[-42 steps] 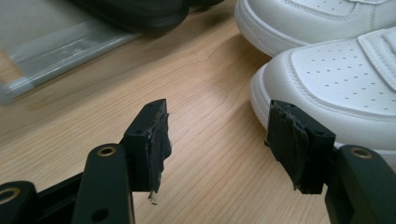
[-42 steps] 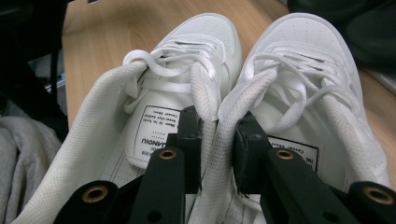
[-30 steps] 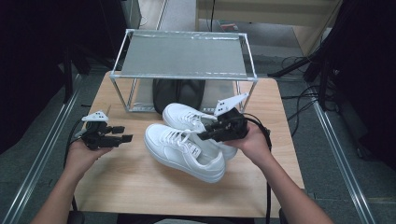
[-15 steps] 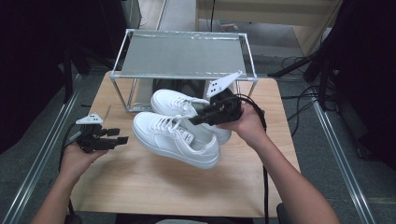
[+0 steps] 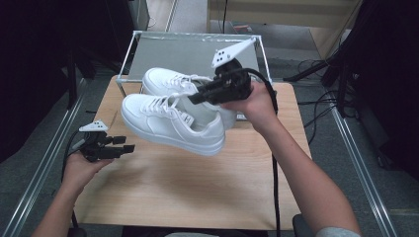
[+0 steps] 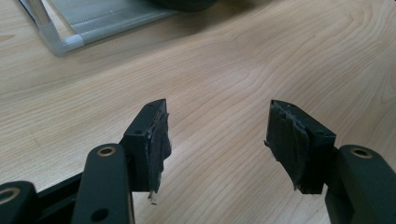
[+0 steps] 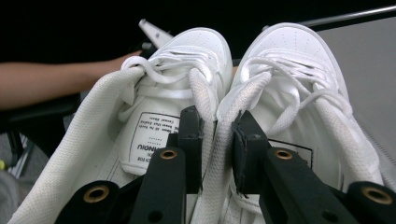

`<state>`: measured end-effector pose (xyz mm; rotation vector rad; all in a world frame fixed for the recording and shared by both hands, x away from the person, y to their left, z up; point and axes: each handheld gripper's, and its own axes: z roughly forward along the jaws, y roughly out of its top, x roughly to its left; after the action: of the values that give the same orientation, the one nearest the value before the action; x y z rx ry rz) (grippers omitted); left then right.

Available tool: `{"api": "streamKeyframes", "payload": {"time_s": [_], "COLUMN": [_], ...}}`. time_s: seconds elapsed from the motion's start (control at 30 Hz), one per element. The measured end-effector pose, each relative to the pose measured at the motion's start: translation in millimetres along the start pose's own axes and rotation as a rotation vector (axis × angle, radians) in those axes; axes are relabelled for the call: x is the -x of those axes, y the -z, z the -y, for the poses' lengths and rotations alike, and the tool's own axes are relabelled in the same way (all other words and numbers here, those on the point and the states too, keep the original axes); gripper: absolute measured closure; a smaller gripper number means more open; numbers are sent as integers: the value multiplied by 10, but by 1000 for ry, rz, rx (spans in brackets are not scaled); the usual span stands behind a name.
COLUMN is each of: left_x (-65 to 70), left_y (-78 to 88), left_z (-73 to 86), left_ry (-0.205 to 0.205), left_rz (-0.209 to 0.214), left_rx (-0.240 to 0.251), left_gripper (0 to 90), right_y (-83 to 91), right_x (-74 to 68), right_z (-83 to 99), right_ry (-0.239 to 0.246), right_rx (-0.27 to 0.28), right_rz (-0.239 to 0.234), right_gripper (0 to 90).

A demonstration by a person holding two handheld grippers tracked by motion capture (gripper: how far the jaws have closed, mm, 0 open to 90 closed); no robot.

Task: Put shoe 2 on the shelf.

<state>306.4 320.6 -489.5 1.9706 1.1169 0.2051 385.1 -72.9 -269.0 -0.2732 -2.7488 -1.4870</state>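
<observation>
A pair of white lace-up sneakers (image 5: 170, 118) hangs in the air above the wooden table (image 5: 197, 192), in front of the metal rack (image 5: 192, 49). My right gripper (image 5: 195, 98) is shut on the pair, one jaw inside each shoe, pinching the two inner collars together. In the right gripper view the sneakers (image 7: 224, 79) point away from the camera, toes up, with the right gripper (image 7: 217, 149) clamped on the collar edges between them. My left gripper (image 5: 129, 143) rests low at the table's left edge, open, with bare wood between the jaws of the left gripper (image 6: 217, 140).
The metal rack with a grey shelf top stands at the table's far side; a dark shoe sits under it. A rack corner (image 6: 60, 42) shows in the left gripper view. Metal rails run along both sides of the table. Cables trail on the floor at right.
My right gripper has lifted the pair of sneakers off the table and up toward the rack. The left gripper has stayed at the left edge.
</observation>
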Motion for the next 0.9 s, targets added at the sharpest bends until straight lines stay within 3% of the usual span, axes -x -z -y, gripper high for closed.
{"api": "streamKeyframes", "payload": {"time_s": [0.3,0.43,0.63,0.8,0.9], "left_x": [5,16,27,14,14], "left_y": [-19,-21,-36,-43,-57], "left_z": [2,-5,-7,-8,-11], "left_ry": [-4,-20,-21,-16,-23], "left_rz": [10,19,25,33,32], "left_rx": [-11,-13,-6,-7,-8], "left_gripper": [392,392,392,393,393], "right_y": [66,33,-72,-177,-243], "right_x": [203,339,615,865,990], "right_z": [-409,-545,-697,-762,-791], "right_ry": [-80,-140,-238,-288,-344], "right_rx": [30,39,22,-14,-10], "right_rz": [150,231,369,444,501], "right_gripper": [779,779,778,779,778]}}
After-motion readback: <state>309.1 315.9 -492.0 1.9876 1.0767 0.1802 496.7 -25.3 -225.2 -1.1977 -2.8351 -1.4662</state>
